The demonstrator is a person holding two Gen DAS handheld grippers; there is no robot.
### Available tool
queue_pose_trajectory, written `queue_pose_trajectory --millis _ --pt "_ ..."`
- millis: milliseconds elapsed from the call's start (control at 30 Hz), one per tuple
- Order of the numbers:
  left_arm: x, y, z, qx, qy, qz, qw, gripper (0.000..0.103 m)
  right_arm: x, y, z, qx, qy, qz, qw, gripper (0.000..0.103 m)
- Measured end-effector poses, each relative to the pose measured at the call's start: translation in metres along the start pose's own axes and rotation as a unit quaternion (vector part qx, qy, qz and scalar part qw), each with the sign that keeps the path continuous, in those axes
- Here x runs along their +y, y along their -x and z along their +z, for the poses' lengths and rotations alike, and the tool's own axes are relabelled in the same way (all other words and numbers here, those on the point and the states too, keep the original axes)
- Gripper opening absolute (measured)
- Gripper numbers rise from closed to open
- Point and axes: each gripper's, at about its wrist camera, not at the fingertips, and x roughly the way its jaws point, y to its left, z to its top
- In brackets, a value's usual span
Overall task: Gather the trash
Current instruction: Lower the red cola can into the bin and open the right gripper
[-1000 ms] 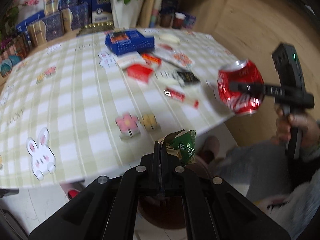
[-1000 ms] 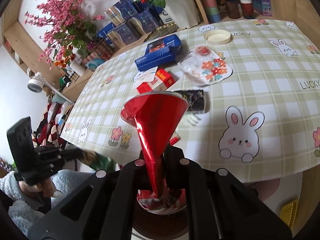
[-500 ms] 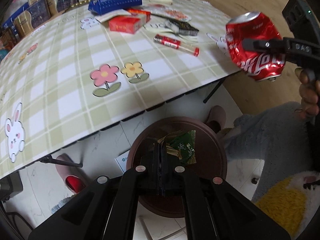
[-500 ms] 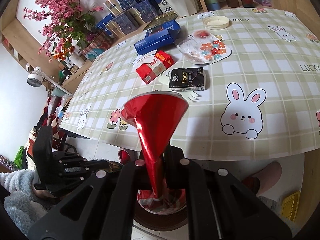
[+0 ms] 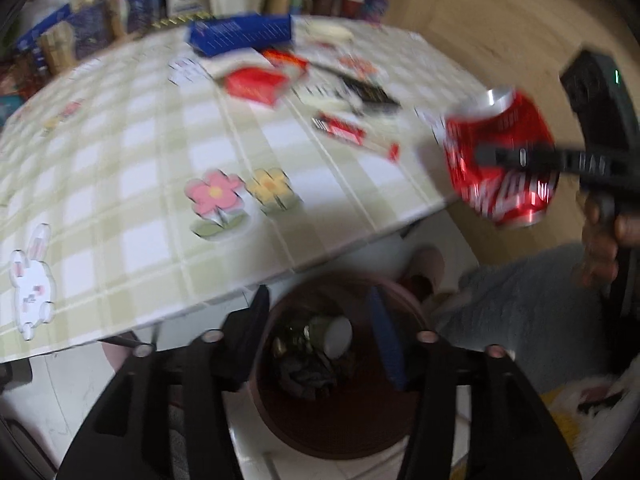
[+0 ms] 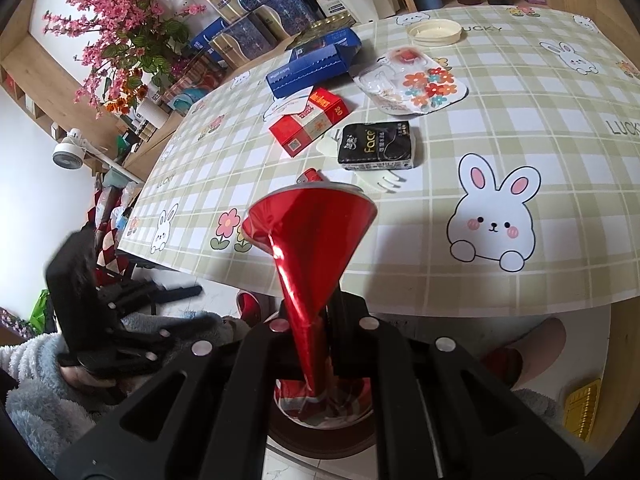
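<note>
Crushed red aluminium soda can (image 5: 500,160) is hanging in the air past the table edge, pinched flat in the right gripper (image 6: 316,344), jaws clamped tight on it. Left gripper (image 5: 320,336) is pointing down over the round dark-brown trash bin (image 5: 360,432) on the floor, jaws opening, nothing between them. Wrappers and a white cup are lying inside the bin. Green-checked tablecloth table (image 5: 140,152) is sitting just beside the bin, still littered.
</note>
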Motion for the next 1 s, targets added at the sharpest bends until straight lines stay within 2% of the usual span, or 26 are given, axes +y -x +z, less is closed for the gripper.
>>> queue_pose_trajectory --millis 133,200,300,400,600,733,1000 --pt "0.009 0.027 0.009 -0.057 0.029 0.024 0.9977 0.080 0.002 -0.005 -0.002 0.012 0.005 0.004 1.000 0.009" --pt "0.010 0.042 0.011 -0.085 0.029 0.049 0.9947 0.089 0.004 -0.009 -0.004 0.019 0.008 0.006 1.000 0.009" --pt "0.013 0.060 0.018 -0.116 0.024 0.085 0.9893 0.094 0.008 -0.016 -0.007 0.034 0.012 0.014 0.999 0.009" --pt "0.020 0.076 0.021 -0.140 0.031 0.114 0.9831 0.096 0.012 -0.025 -0.009 0.052 0.015 0.023 0.998 0.009" --pt "0.040 0.095 0.016 -0.165 0.061 0.141 0.9742 0.097 0.031 -0.060 -0.018 0.118 0.054 0.027 0.991 0.009" --pt "0.051 0.100 0.010 -0.169 0.076 0.145 0.9719 0.097 0.047 -0.083 -0.025 0.157 0.092 0.018 0.983 0.009" --pt "0.064 0.104 0.005 -0.170 0.095 0.155 0.9685 0.097 0.061 -0.112 -0.037 0.208 0.099 0.034 0.973 0.009"
